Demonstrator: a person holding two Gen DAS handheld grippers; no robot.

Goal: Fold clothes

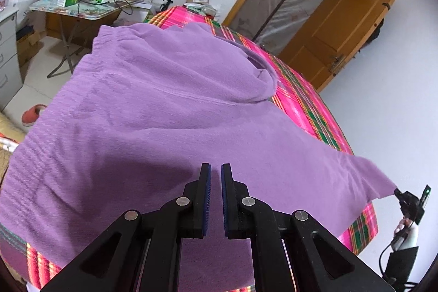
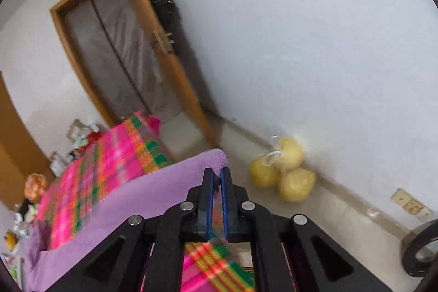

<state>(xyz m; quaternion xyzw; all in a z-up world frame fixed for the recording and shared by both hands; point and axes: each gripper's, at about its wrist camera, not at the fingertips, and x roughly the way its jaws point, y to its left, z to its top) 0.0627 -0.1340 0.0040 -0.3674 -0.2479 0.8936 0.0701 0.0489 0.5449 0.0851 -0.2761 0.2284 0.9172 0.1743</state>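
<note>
Sleeve (image 2: 216, 155) of the purple sweater (image 1: 153, 106), spread on the plaid bed (image 1: 306, 106), is pinched in the right gripper (image 2: 217, 177) at far right. The left gripper (image 1: 216, 171) hovers closed, empty, above the near hem. Carry the cuff inward, taut and low.

The right tool (image 2: 217, 173) pinches the tip of a purple garment's (image 2: 142, 196) sleeve, lifted above the bed's pink plaid cover (image 2: 109, 163). Beyond, a bag of yellow fruit (image 2: 284, 171) sits on the floor against the white wall.
</note>
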